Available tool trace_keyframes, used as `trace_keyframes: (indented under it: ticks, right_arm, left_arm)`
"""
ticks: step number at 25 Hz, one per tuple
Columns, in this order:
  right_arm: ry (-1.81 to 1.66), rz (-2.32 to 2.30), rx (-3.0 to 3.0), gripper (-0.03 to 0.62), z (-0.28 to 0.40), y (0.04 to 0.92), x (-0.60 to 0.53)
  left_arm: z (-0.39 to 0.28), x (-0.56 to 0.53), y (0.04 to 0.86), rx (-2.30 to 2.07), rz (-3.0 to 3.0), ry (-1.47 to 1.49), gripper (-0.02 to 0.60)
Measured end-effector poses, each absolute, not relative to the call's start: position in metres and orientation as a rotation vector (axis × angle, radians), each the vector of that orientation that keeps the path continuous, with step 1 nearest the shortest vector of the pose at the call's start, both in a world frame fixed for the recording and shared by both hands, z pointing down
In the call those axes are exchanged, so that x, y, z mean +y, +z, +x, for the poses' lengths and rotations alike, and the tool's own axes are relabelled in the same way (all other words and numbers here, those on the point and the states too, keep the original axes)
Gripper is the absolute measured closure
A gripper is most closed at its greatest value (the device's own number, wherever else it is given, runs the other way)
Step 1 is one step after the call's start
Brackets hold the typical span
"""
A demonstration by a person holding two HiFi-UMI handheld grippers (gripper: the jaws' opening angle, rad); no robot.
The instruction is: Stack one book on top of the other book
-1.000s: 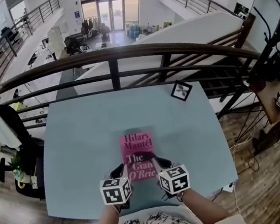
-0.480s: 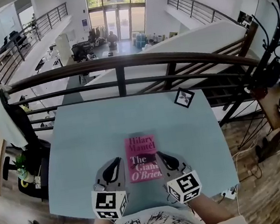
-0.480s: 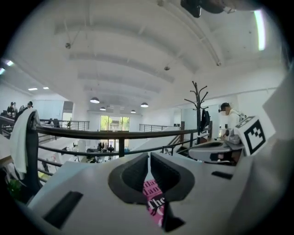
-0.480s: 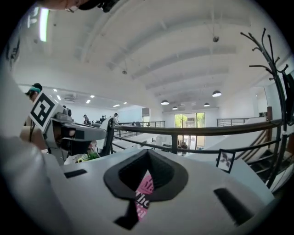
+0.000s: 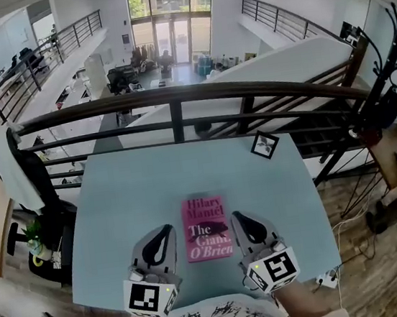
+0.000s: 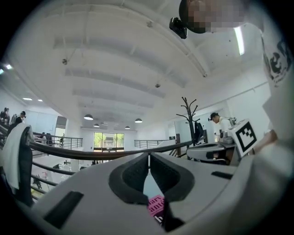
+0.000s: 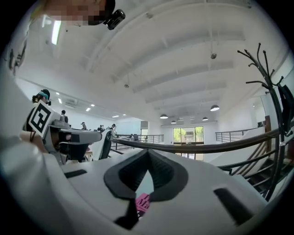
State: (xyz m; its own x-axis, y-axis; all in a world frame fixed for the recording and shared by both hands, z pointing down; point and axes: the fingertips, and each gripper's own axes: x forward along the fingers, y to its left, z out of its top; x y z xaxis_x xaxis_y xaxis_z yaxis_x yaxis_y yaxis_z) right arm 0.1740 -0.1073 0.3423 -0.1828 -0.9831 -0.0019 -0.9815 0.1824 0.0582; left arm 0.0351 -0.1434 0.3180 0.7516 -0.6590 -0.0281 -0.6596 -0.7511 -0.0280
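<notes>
One pale-blue surface point(image 5: 131, 199), pink book point(image 5: 206, 227) flat on it, centred near the front edge. Left claw point(image 5: 167, 228) and right claw point(image 5: 236, 215) flank the book, both pressed together, nothing pinched. Small marker card point(image 5: 263, 145) at far right corner.

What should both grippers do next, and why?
Probably draw both back toward the body and pause. The left gripper and right gripper are shut and empty, flanking the pink Hilary Mantel book, which lies flat on the blue table. No other loose book shows; whether one lies beneath it cannot be told.
</notes>
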Motion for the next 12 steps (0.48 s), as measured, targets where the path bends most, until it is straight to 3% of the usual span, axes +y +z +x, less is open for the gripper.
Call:
trace_keyframes:
  ticks: [12]
  right_arm:
    - [-0.038,2.004,-2.355,0.602,0.1815,0.3473,-0.1040]
  left_arm:
    - [0.0389,-0.1371,0.3188,1.069,-2.954,0.044,0.565]
